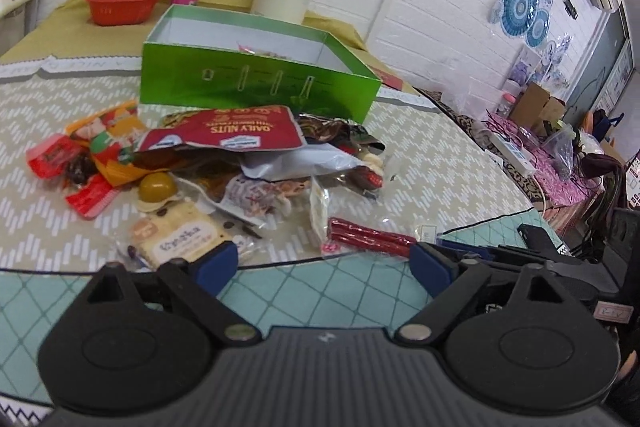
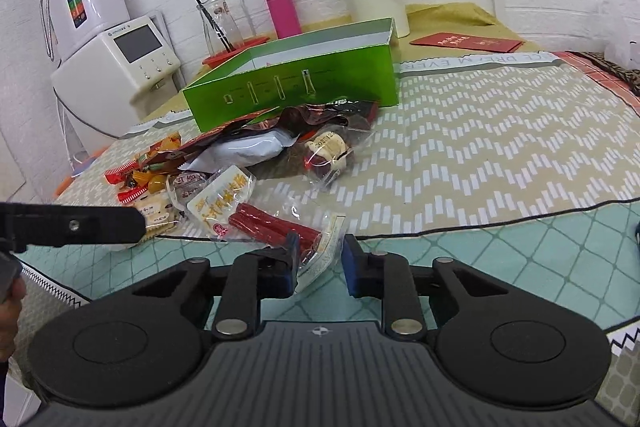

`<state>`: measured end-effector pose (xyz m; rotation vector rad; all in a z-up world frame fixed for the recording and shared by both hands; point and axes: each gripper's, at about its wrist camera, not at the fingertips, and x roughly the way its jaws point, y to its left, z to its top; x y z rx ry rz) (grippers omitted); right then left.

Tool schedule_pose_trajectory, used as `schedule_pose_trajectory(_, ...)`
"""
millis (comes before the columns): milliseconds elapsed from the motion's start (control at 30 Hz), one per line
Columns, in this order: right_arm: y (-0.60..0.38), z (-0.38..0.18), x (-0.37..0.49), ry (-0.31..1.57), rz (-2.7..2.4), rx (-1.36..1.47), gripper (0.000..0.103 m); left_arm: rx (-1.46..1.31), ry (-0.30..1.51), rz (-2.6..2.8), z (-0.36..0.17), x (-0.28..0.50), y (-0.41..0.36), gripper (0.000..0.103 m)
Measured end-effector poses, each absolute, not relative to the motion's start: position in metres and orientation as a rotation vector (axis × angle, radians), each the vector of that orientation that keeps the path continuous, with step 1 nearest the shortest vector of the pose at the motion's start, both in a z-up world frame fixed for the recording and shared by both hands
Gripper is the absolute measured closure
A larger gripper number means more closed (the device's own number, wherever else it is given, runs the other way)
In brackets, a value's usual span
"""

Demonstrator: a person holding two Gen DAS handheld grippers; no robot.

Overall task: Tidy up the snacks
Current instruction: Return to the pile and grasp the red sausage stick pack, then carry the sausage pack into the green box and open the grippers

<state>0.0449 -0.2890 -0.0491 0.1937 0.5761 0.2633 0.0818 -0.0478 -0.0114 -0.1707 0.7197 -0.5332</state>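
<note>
Right gripper (image 2: 320, 263) stands part-closed astride the clear end flap of the sausage packet (image 2: 276, 229); its pads do not yet press the film. Left gripper (image 1: 324, 267) hangs wide and empty near the cracker pack (image 1: 180, 243). Snack pile (image 1: 224, 155) lies just before the green box (image 1: 256, 75). Recommended: bite deeper than the slippery flap edge, close fully, then lift clear of neighbouring wrappers before carrying boxward.
</note>
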Motion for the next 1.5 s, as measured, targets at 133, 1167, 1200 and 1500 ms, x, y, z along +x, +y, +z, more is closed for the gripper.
schedule_pose_trajectory(133,-0.293,-0.049,0.039,0.571,0.249,0.220,0.061,-0.160,0.763,-0.550,-0.018,0.107,-0.063,0.033)
schedule_pose_trajectory(1167,-0.286,-0.012,0.035,0.420,0.224,0.177,0.102,-0.113,0.632,-0.608,0.026,0.100,-0.074,0.102)
schedule_pose_trajectory(1200,-0.287,-0.005,0.037,0.401,0.229,0.173,0.102,-0.115,0.613,-0.610,0.034,0.102,-0.073,0.102)
schedule_pose_trajectory(1500,-0.286,0.048,0.091,0.259,0.272,0.169,0.102,-0.147,0.527,-0.573,0.070,0.155,-0.064,0.102)
